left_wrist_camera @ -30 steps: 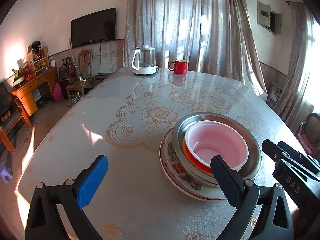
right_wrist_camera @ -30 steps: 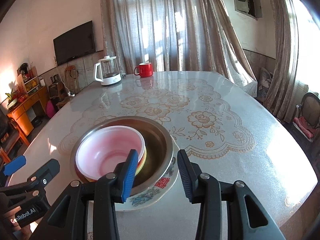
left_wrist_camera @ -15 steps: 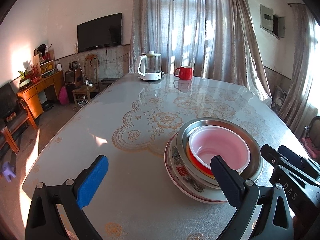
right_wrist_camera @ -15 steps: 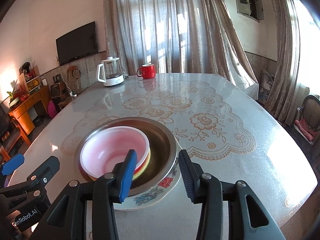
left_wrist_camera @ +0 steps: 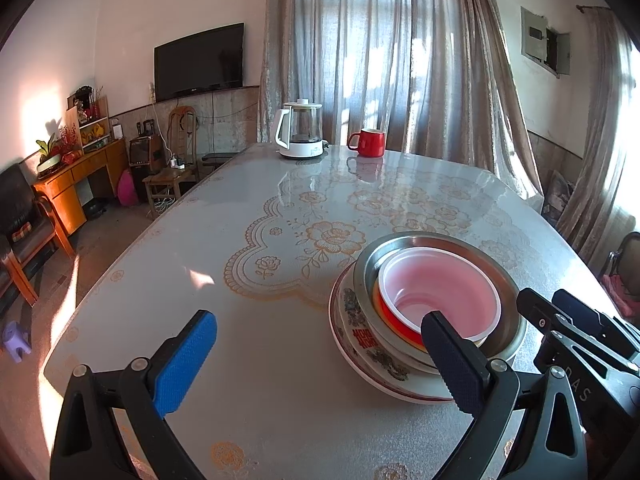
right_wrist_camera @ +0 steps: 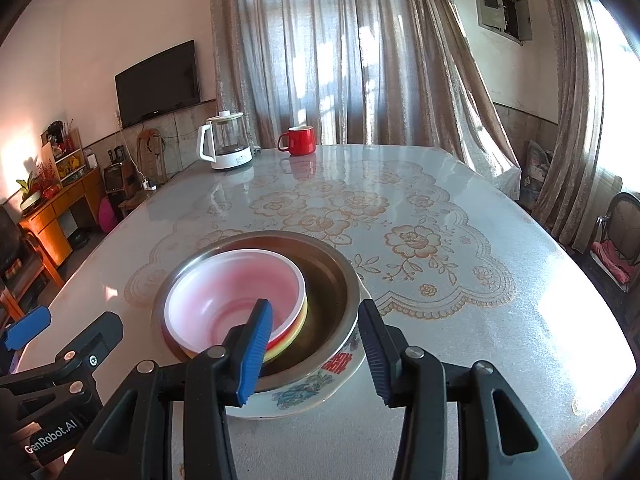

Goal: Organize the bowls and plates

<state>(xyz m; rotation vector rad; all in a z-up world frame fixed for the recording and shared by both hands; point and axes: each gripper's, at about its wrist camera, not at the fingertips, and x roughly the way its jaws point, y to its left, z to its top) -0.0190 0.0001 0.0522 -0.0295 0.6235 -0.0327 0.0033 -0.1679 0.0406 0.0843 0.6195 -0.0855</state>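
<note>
I see left gripper (left_wrist_camera: 316, 364) low in frame, angled down at table (left_wrist_camera: 256, 360), jaws wide apart, nothing between. Right gripper (right_wrist_camera: 316, 350) jaws apart, straddling metal bowl (right_wrist_camera: 336, 280) rim, not pressing. Pink bowl (right_wrist_camera: 236, 296) nested inside, atop patterned plate (right_wrist_camera: 320, 388), lower centre. Read "GenRobot.AI", "DAS" on gripper bodies.

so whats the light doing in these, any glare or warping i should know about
Left wrist view: low sun throws warm patches on the left wall and floor, and the glossy table mirrors the red mug; the window at the right edge blows out. Right wrist view: same blown-out window, bright glare on the table's right side, and fisheye bending of the curtains and walls, with dark corners.
</note>
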